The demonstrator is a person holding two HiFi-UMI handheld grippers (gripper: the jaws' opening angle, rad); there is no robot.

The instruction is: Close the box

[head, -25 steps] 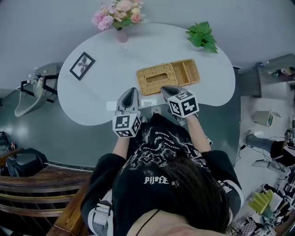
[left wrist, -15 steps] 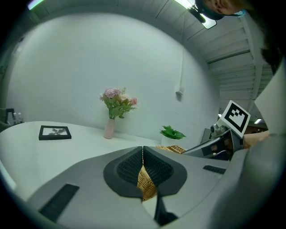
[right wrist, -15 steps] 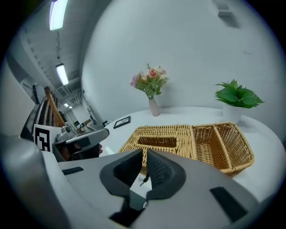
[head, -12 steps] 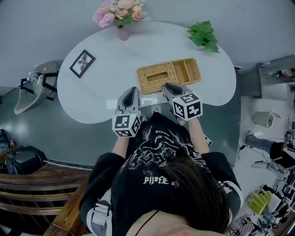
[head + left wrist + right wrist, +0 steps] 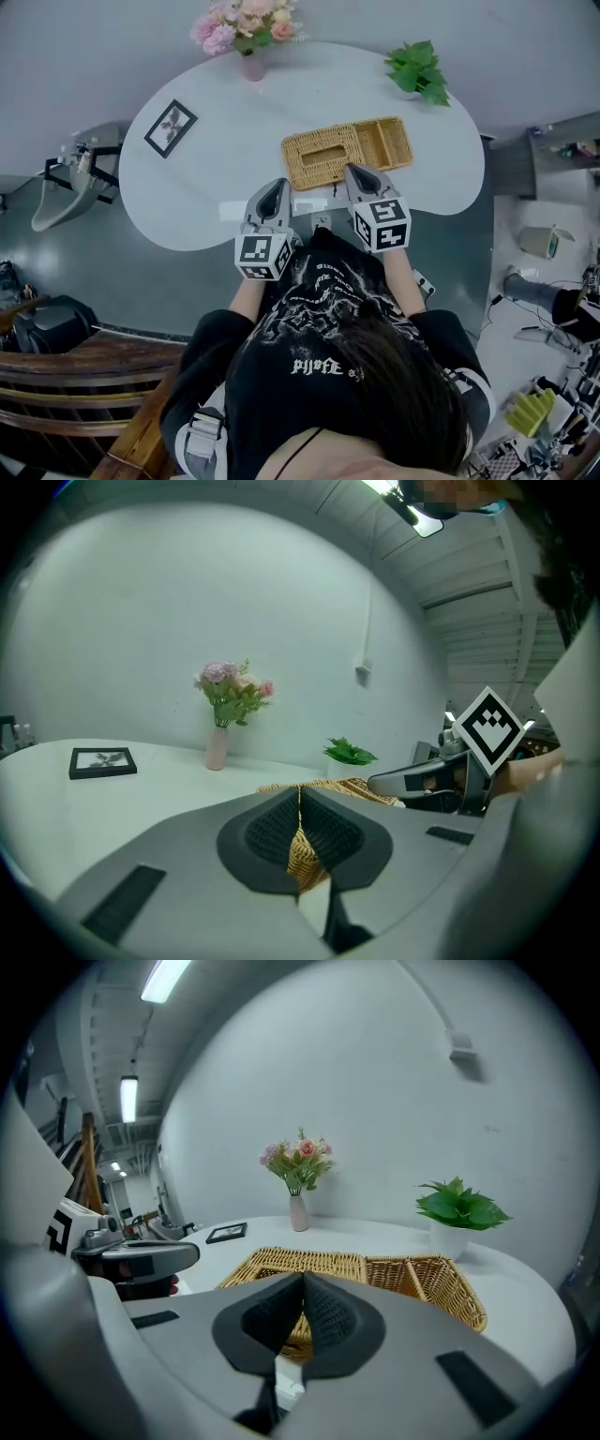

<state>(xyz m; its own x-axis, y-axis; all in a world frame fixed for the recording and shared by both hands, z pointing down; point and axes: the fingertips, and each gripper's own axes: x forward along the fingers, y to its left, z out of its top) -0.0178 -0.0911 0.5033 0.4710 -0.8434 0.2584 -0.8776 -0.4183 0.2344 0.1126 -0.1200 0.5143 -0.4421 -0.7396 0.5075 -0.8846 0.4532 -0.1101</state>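
Both pairs of jaws are closed with nothing in them. The left gripper (image 5: 276, 185) shows its dark ribbed pads pressed tip to tip in the left gripper view, and the right gripper (image 5: 356, 170) shows the same in its own. The tan woven wicker box (image 5: 347, 152) lies flat on the white rounded surface (image 5: 206, 178), just ahead of them. The right jaws sit at its near long edge, contact I cannot confirm, while the left jaws sit just off its near left corner, apart from it. Its left half carries a slotted wicker top; its right half is open. Writing — only white print on the person's black shirt (image 5: 319, 366), unreadable, and black-and-white square markers on each gripper.
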